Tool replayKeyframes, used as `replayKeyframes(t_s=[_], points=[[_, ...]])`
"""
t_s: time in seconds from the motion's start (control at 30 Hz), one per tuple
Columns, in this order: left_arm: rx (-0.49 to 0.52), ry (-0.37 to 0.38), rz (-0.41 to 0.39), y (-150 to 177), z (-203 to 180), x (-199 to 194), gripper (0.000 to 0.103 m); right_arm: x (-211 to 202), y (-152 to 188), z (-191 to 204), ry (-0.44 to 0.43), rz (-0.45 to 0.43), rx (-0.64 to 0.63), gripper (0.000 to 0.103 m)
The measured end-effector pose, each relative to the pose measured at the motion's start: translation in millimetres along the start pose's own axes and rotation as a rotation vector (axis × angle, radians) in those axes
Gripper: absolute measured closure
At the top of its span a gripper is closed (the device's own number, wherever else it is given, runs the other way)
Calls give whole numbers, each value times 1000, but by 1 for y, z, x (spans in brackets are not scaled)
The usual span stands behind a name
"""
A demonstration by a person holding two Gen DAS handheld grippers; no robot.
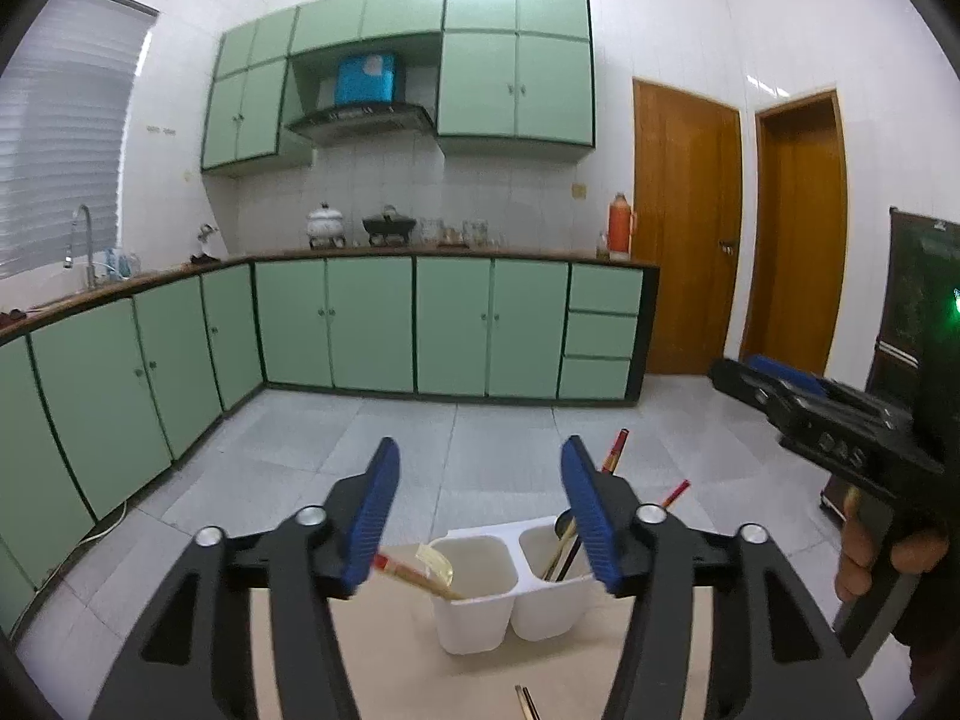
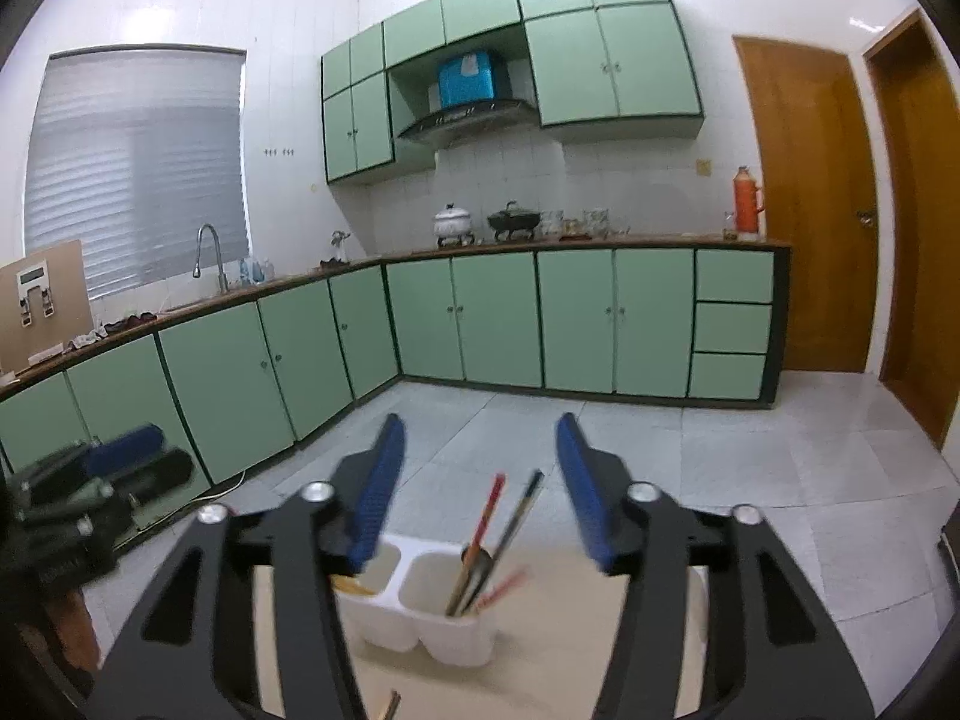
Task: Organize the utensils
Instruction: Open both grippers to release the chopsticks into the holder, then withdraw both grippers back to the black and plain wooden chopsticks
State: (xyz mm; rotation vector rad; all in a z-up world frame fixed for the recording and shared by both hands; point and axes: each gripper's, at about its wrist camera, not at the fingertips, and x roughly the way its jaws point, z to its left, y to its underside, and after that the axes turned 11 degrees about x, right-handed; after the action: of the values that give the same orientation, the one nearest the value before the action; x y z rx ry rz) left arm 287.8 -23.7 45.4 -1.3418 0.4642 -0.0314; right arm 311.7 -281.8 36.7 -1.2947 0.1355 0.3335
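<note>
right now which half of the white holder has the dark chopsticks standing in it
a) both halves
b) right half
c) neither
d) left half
b: the dark chopsticks stand in the right half of the white holder, while the left half holds a pale spoon.

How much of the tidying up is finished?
Mostly done: the white two-compartment plastic holder has chopsticks and a spoon in one cup and a red-tipped brush in the other. Both open grippers are empty. One pair of chopsticks remains on the table.
</note>
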Motion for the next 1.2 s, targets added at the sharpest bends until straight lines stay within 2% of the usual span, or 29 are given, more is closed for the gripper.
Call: replayKeyframes(t_s=[0.13,0.23,0.3,0.63,0.77,0.93,1.03,1.2], points=[[-9,-31,-33,20,-7,-35,33,-44,33,-6,34,-45,-12,22],[-12,-53,-29,43,-13,-54,26,-68,66,-10,63,-42,-14,15],[-9,-65,-16,60,-17,-64,24,-77,87,-13,75,-14,-10,13],[9,-99,133,158,-31,-81,21,-95,203,-18,134,216,38,13],[-14,-108,196,188,-33,-79,21,-95,235,-11,136,297,44,13],[-11,-113,273,215,-36,-77,21,-94,274,7,120,381,2,13],[8,-115,304,221,-32,-75,21,-95,286,20,104,408,-17,21],[0,-115,322,231,-29,-79,21,-96,297,40,76,432,-33,26]])
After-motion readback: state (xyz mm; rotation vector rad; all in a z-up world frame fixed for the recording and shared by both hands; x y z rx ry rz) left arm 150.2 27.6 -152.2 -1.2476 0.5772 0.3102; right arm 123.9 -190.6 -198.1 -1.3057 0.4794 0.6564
